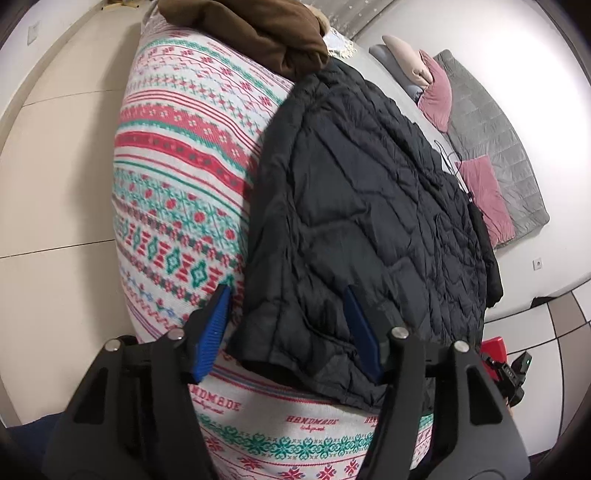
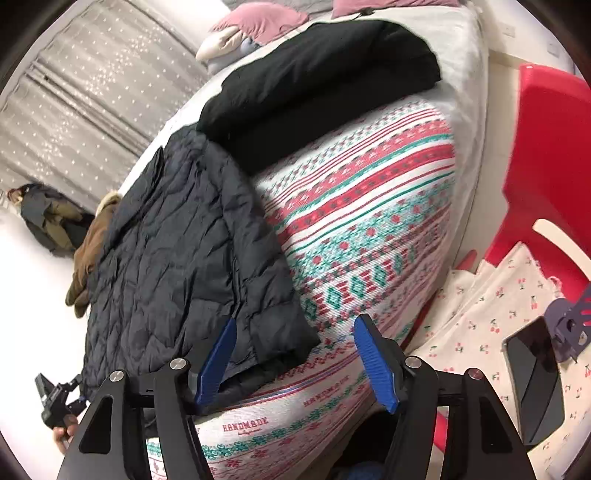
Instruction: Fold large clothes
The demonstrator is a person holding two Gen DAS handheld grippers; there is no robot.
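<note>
Fingers of both grippers stand wide, straddling the dark quilted puffer jacket's lower-frame hem corners; judged next: close, then fold.

- The bed carries a patterned blanket spread up to its near edge.
- A dark quilted jacket lies flat on the blanket.
- A brown coat lies at the blanket's far end.
- A folded black garment rests beside the jacket.
- Pink pillows and a grey quilt lie along the far edge.
</note>
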